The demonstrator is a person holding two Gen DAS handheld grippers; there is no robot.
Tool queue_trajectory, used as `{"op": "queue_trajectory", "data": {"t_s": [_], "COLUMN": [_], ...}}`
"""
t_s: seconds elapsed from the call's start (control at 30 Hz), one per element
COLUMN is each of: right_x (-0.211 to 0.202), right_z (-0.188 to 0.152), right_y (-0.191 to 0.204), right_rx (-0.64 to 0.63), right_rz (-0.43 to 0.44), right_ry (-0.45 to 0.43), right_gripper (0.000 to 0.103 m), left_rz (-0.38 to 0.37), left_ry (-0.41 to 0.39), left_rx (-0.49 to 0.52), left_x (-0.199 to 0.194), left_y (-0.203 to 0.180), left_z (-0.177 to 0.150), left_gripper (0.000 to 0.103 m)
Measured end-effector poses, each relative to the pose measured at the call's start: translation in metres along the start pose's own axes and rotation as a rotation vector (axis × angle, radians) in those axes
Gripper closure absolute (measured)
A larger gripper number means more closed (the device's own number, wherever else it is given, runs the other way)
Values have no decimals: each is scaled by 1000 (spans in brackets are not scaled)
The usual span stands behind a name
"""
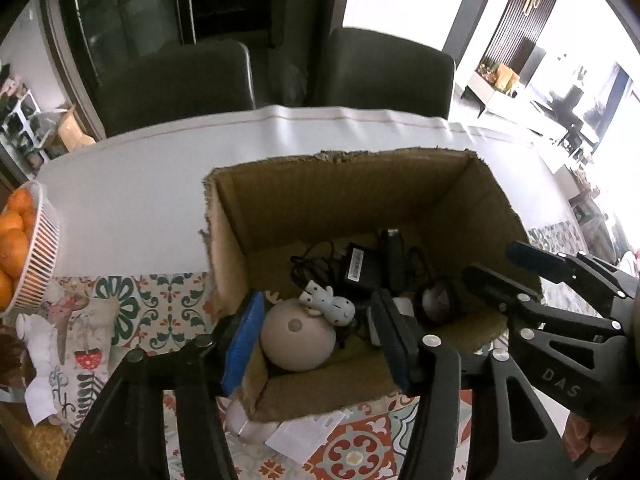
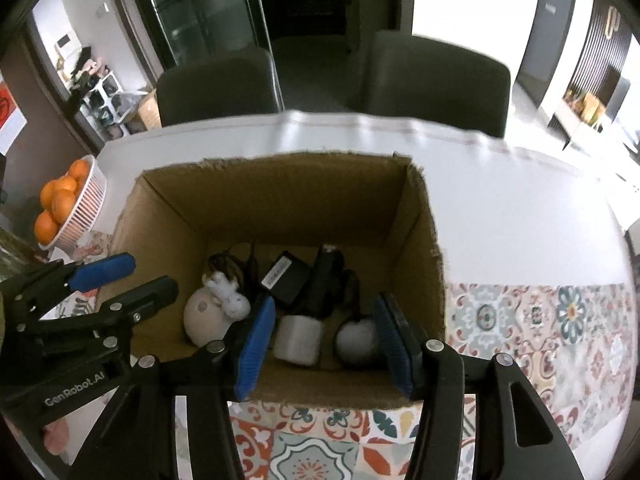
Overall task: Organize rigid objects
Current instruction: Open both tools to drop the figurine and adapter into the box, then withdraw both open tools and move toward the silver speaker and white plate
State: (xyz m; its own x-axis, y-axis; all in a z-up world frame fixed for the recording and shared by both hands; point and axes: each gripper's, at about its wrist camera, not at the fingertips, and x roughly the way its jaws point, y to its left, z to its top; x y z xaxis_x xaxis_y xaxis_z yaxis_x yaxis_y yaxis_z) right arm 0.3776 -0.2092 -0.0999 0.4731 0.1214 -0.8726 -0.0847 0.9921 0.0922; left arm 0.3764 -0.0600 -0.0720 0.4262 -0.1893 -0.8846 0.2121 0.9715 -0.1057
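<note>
An open cardboard box stands on the table. Inside lie a beige round object, a white spotted toy, a black power adapter with cables, a white cube and a dark round object. My left gripper is open and empty over the box's near left side; it shows at the left of the right wrist view. My right gripper is open and empty over the box's near edge; it shows at the right of the left wrist view.
A white basket of oranges stands at the left. A patterned cloth covers the near table. Papers lie in front of the box. Two dark chairs stand behind the table.
</note>
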Motion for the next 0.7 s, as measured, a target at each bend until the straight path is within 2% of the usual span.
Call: {"op": "queue_trajectory", "data": {"t_s": [0.27,0.47,0.7], "right_x": [-34,-61,-83], "right_z": [-12,-24,-42], "right_y": [15,32,52], "right_rx": [-13,-43,-70], "right_rz": [-35,-65,-51], "right_ry": [-115,-224,-291], "right_gripper": [46,35,31], "left_rz": [49,95,165], "left_ry": [-92,-173,-252], "left_rx": [-7,8,5], "left_x": [-36,-64,-92], "left_y": [9,17,28], "left_z": [-22,-41,-66], "left_gripper": [42,36,23]}}
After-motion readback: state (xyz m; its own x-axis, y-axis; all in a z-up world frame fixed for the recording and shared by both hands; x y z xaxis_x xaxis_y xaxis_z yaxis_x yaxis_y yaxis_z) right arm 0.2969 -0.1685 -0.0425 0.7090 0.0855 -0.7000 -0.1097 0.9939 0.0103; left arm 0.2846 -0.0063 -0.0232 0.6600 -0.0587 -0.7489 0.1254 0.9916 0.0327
